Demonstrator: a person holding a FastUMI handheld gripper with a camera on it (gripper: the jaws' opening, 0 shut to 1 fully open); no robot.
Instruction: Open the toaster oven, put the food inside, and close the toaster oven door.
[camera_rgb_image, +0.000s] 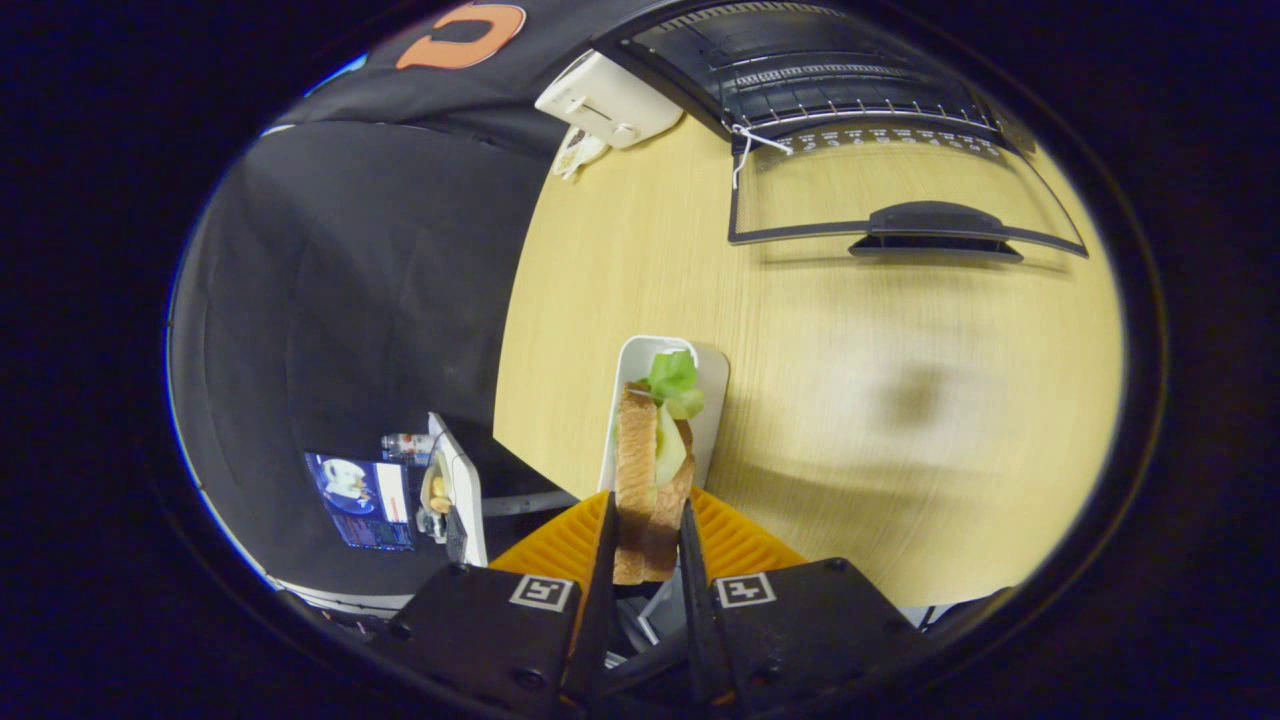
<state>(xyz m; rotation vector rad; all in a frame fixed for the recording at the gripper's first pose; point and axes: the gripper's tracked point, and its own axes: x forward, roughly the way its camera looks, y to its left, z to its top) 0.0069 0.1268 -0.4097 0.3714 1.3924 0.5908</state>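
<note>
Pale wood-grain desk (820, 400) spreads wide ahead of the claw, with a bare stretch of it running toward one o'clock. At one o'clock sits the toaster oven (800, 60), its glass door (880, 190) already folded down flat over the desk, a dark handle (930, 222) at the door's near lip and a wire rack visible inside. At eleven o'clock, near the desk's far edge, lies a cream-coloured device. The desk's curved left edge drops off beside the dark booth cloth, close to nine o'clock of the claw. Just ahead of the fingers rests a white tray (712, 385). The claw (648, 545) is clenched on a sandwich (650, 470), bread, cheese and lettuce standing upright between both fingers. Judging by this, opening is done and carrying is in hand; the next move calls for travelling over the bare desk, clearing the door handle, and sliding the sandwich onto the rack.
</note>
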